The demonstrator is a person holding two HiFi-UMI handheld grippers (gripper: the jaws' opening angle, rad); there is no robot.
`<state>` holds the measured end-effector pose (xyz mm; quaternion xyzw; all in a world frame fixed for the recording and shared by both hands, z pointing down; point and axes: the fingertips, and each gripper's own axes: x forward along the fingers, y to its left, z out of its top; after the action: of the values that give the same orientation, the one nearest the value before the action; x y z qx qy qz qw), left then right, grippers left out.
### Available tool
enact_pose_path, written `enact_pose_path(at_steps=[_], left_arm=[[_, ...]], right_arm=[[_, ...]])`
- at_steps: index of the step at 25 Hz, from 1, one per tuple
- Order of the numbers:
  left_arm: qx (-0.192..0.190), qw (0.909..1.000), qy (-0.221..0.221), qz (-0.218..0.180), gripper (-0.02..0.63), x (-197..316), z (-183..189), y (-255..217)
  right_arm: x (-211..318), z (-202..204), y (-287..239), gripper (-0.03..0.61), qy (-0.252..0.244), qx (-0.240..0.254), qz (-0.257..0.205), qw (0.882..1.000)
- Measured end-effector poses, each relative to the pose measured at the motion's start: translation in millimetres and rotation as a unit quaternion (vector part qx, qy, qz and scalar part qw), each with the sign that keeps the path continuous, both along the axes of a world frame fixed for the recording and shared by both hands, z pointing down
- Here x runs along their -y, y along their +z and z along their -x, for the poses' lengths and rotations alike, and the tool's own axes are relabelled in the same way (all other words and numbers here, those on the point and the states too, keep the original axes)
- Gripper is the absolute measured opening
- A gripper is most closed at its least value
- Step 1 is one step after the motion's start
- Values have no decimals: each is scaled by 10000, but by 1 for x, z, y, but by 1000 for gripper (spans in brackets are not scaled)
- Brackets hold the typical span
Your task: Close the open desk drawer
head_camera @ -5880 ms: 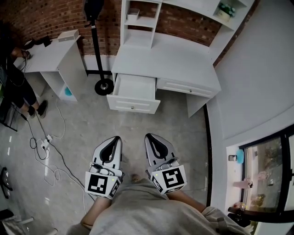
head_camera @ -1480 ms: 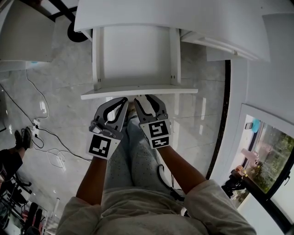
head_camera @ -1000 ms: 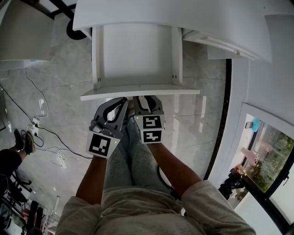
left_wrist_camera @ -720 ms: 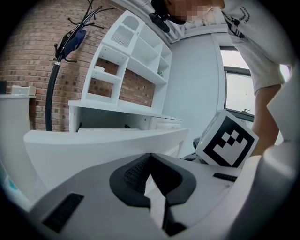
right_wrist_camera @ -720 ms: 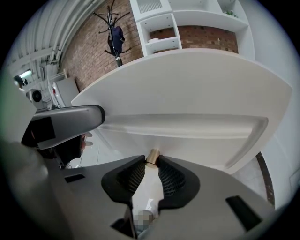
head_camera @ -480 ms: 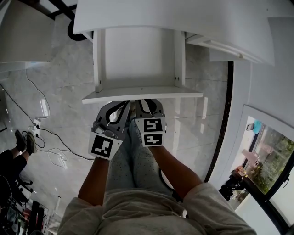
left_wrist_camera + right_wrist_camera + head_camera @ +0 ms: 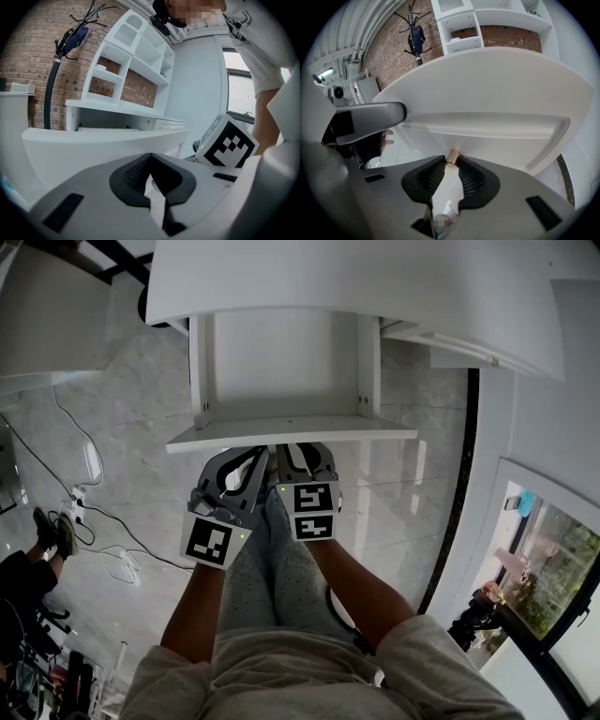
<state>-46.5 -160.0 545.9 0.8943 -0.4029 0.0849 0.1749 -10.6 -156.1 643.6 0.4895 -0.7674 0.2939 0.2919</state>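
Looking straight down, the drawer (image 7: 291, 434) stands pulled well out from under the white bench (image 7: 375, 277), filling the upper centre of the frame; its white inside is bare and its front panel runs as a broad band across the middle. Both tools sit just below that panel, side by side, marker cubes towards the person's legs (image 7: 272, 568). In the right gripper view the right tongs (image 7: 451, 163) have just been closing, and the small brass knob (image 7: 452, 156) on the drawer front sits squarely between them – both ribbed black pads press its sides at their very tips; the panel spreads wide across the upper half of that view. The left tongs (image 7: 150, 161) are pressed together at the tips with nothing between them; in the left gripper view they point at the lower part of the drawer front, and whether they touch it I cannot tell. The right gripper's marker cube shows at that view's right – the two tools sit very near each other. Grey marble floor (image 7: 122, 427) lies on both sides of the drawer; white cables (image 7: 103, 540) trail at lower left.
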Motion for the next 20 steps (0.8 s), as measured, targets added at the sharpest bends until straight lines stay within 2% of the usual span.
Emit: enact_pose_path(at_steps=[11, 20], left_arm=[[55, 10000, -40, -16, 18, 31, -1, -1], [-50, 9998, -169, 16, 18, 55, 3, -2]], right_arm=[[29, -2, 3, 107, -86, -38, -34, 9999], [55, 4, 1, 107, -87, 17, -39, 10000]])
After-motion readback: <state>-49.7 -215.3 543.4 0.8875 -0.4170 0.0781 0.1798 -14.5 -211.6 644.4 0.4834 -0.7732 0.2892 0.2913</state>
